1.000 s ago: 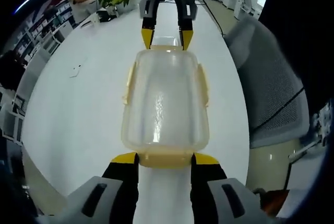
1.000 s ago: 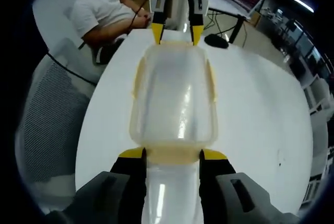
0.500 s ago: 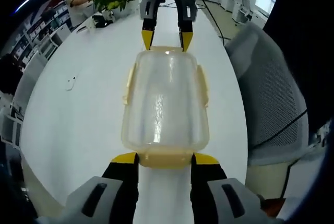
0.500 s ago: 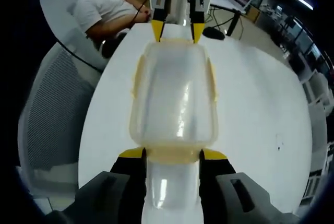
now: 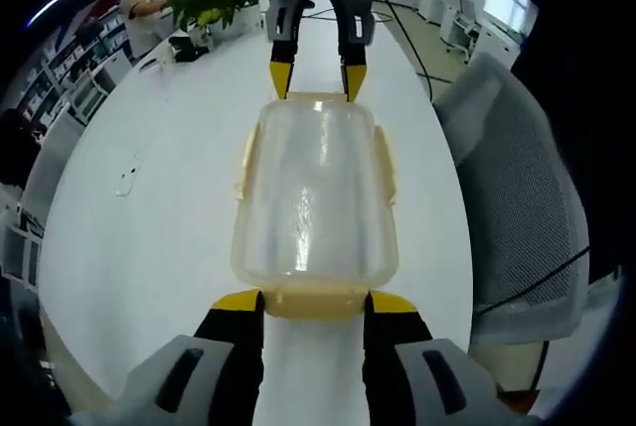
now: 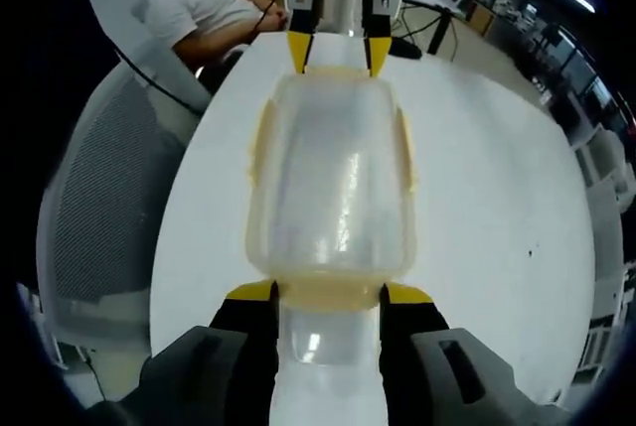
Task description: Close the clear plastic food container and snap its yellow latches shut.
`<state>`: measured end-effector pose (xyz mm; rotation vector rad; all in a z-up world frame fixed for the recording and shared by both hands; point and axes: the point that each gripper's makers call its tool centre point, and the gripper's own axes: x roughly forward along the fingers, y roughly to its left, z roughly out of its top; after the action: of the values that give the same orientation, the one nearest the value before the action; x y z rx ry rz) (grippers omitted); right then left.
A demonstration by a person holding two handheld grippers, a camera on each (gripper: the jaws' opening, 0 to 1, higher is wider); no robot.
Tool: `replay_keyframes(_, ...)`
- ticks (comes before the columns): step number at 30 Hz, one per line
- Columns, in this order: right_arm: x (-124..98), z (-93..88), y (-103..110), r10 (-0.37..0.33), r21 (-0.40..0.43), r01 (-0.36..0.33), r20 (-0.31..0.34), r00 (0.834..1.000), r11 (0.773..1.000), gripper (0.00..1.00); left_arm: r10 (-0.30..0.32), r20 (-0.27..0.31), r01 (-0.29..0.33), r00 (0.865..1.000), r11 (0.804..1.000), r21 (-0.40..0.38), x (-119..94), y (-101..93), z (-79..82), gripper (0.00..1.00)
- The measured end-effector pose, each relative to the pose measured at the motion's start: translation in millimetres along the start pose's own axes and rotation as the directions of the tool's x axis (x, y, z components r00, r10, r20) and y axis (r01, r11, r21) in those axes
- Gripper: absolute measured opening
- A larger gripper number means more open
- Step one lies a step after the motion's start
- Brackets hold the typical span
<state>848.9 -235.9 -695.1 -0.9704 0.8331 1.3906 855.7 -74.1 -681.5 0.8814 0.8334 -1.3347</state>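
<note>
You have the clear plastic food container [image 5: 316, 198] lying lengthwise between your two grippers, its long axis running straight from one to the other, so each end latch faces a gripper head-on. In the left gripper view your left gripper [image 5: 315, 301] sits at the near short end of the container, its yellow tips set either side of the yellow end latch [image 5: 315, 302] and seemingly touching it; the jaws stand spread about as wide as that latch rather than clenched on anything, and whether they actually bear on it I cannot tell. At the far end of the container the right gripper [image 5: 318, 72] mirrors this, its tips just at the opposite rim. The right gripper view gives the same picture turned round: the right gripper [image 6: 327, 293] at its own near end latch [image 6: 328, 293], jaws likewise parted and bracketing it. The container rests on the white worktop [image 5: 149, 208], lid already seated by the look of it, with the two long-side latches [image 5: 246, 160] flared out to either side of the container (they look unsnapped). Neither gripper is nearer a side latch than the other; both side latches lie midway along the container, so my judgement is that either hand would need to swing round from the end to the flank.
</note>
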Motion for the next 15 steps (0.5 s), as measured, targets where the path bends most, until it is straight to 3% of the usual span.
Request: replay_keyframes(15,-7,-39.4,1,0.016,0.006,-0.015,-0.041,0.999,1.0,0.36,-0.016,0.023,0.016,1.0,1.0,-0.005,26,-0.8,32.0,0.33)
